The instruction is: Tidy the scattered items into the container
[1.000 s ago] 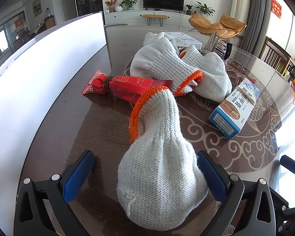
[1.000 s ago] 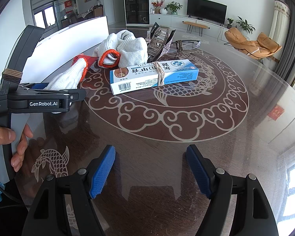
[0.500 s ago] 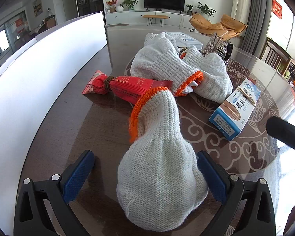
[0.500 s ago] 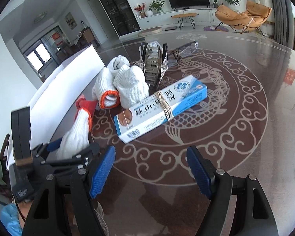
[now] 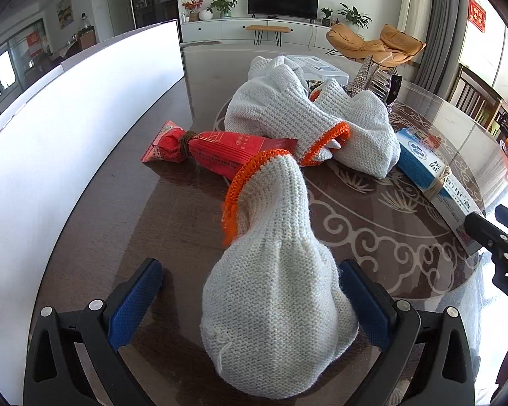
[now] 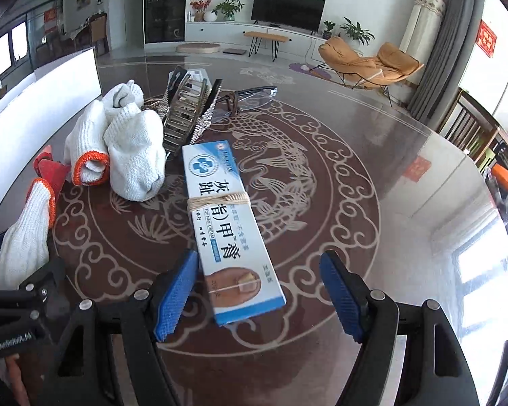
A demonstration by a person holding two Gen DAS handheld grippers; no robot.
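A white knit glove (image 5: pixel 271 287) with an orange cuff lies on the table between the pads of my left gripper (image 5: pixel 250 304), which is open; the glove brushes the right pad. Beyond it lie a red packet (image 5: pixel 227 152) and a heap of more gloves (image 5: pixel 308 125). My right gripper (image 6: pixel 260 291) is open, with the near end of a blue-and-white cream box (image 6: pixel 227 223) between its fingers. The box is bound with a rubber band. The white container (image 5: pixel 67 118) stands along the left.
Behind the glove heap (image 6: pixel 125 149) are a rhinestone hair clip (image 6: pixel 189 111) and a pair of glasses (image 6: pixel 250 94). The left gripper's body (image 6: pixel 23 304) fills the lower left of the right wrist view. The round glass table (image 6: pixel 372 176) extends to the right.
My right gripper has swung in over the cream box, whose near end now lies between its fingers. The left gripper and its glove have stayed put.
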